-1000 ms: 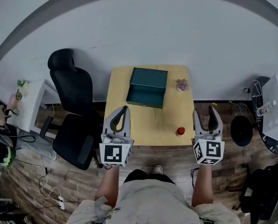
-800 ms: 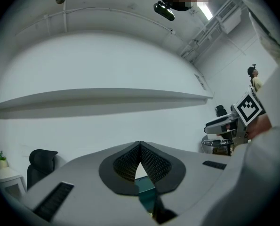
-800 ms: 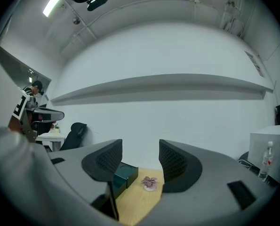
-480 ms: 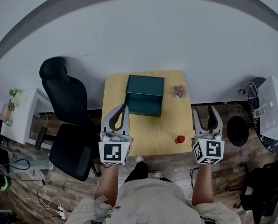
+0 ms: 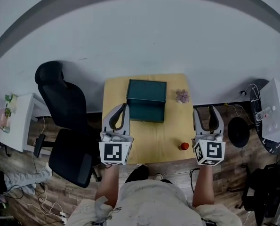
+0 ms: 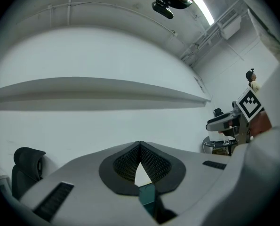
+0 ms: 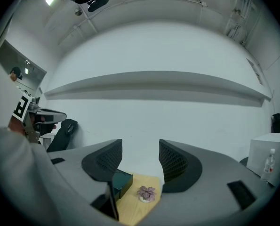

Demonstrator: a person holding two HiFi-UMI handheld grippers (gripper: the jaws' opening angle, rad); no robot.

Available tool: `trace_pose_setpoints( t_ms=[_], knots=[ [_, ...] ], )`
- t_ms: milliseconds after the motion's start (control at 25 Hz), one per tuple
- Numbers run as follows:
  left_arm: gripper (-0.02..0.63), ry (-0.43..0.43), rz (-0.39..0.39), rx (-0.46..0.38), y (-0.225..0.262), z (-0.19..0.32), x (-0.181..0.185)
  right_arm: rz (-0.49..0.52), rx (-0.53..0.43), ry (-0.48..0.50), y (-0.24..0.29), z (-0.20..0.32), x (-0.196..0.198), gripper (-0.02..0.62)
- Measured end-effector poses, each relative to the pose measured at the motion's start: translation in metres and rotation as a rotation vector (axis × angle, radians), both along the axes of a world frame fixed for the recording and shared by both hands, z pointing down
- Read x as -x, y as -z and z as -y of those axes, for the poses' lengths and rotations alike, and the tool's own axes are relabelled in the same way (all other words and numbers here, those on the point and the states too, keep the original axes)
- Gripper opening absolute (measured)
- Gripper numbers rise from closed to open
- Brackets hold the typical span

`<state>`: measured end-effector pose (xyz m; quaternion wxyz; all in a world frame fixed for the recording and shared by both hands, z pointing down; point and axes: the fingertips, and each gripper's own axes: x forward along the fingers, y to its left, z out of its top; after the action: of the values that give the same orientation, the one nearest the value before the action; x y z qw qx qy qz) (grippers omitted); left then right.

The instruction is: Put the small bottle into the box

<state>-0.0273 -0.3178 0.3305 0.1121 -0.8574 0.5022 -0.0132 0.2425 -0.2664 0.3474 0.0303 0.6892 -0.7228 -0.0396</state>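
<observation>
The left tool (image 6: 140, 146) holds its jaws together at the tips. Just below the tips a teal box (image 6: 147, 195) shows; a black chair (image 6: 26, 166) stands far to its left.

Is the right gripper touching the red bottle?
Apart. The right gripper view shows the right gripper open, nothing between its jaws; the head view shows the red bottle sitting on the table beside it.

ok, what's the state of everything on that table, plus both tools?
box: open, lid up
small bottle: on the table near its front right edge, outside the box, not held
left tool: shut, nothing in it
right tool: open, nothing in it
</observation>
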Motion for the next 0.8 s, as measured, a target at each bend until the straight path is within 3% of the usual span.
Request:
trace_pose_setpoints(
  t_ms=[360, 800],
  knots=[
    [0.007, -0.026, 0.001, 0.032, -0.016, 0.006, -0.011, 0.007, 0.048, -0.013, -0.021, 0.003, -0.004, 0.245],
    [0.008, -0.048, 0.001, 0.117, -0.08, -0.004, -0.017, 0.04, 0.147, -0.034, -0.083, -0.015, 0.004, 0.244]
  ],
)
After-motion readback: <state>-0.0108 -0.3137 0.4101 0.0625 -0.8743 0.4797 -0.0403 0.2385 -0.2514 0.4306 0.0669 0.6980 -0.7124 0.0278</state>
